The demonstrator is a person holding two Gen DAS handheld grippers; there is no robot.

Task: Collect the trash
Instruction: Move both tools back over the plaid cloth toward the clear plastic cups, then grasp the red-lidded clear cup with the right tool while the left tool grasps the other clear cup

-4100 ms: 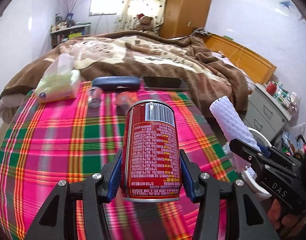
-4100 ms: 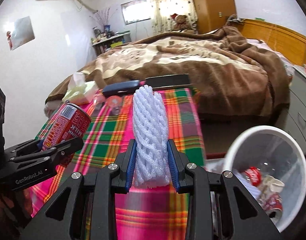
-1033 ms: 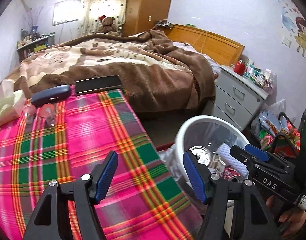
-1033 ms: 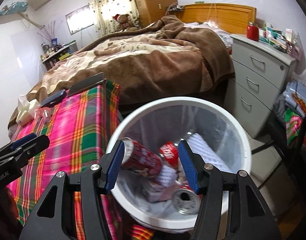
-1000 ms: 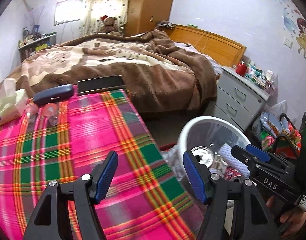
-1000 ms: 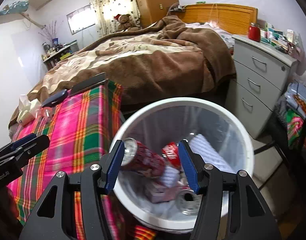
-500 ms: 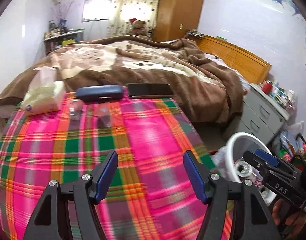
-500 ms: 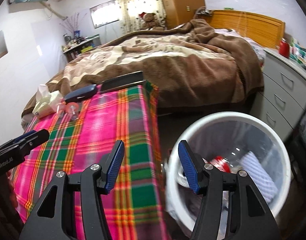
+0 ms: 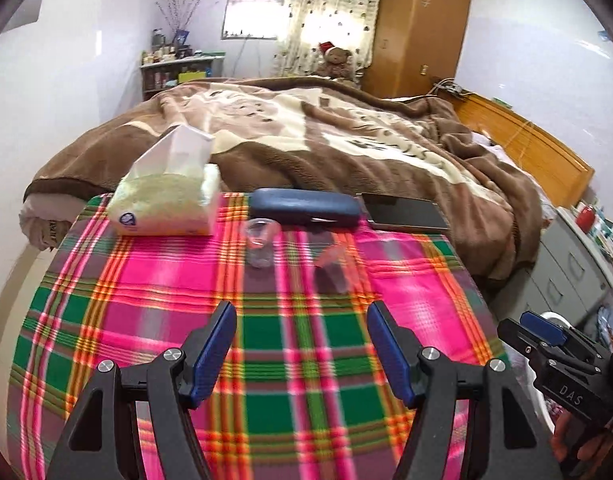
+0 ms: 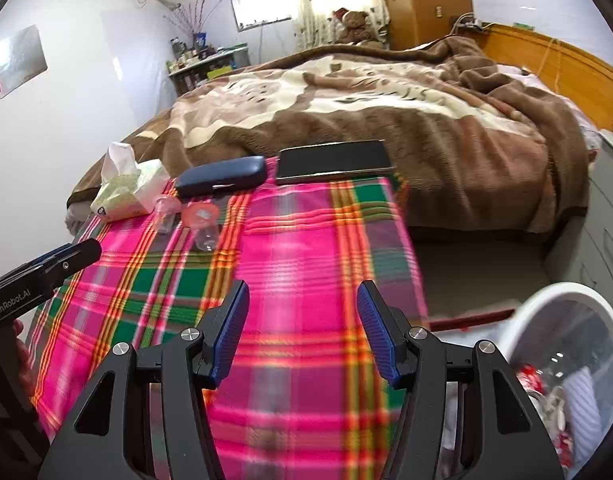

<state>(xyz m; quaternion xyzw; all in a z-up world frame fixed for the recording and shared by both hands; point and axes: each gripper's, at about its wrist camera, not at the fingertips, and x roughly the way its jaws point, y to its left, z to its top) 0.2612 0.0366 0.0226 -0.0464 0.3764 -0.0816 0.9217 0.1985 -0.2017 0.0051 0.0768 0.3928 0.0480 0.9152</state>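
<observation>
Hovering both grippers, spread and empty, over the pink-and-green plaid counter [image 9: 146, 280].
I am eyeing the two small clear plastic cups [image 9: 260, 242] ahead; left gripper [image 9: 300, 348] is nearer than right gripper [image 10: 302, 330], white round bin [image 10: 554, 300] sitting right.

This is a lived-in bedroom in a home: a wide bed [image 9: 346, 152] under a rumpled brown-and-cream blanket [image 10: 346, 100] fills the middle, with a wooden headboard [image 9: 534, 156] along the right wall. A teddy bear [image 9: 336, 60] sits at the far side beside a tall wooden wardrobe [image 9: 418, 28] and a patterned curtain [image 9: 330, 16] (daylight comes through it). A grey chest of drawers [image 9: 566, 264] and a cluttered shelf [image 9: 178, 68] add to the domestic look.
</observation>
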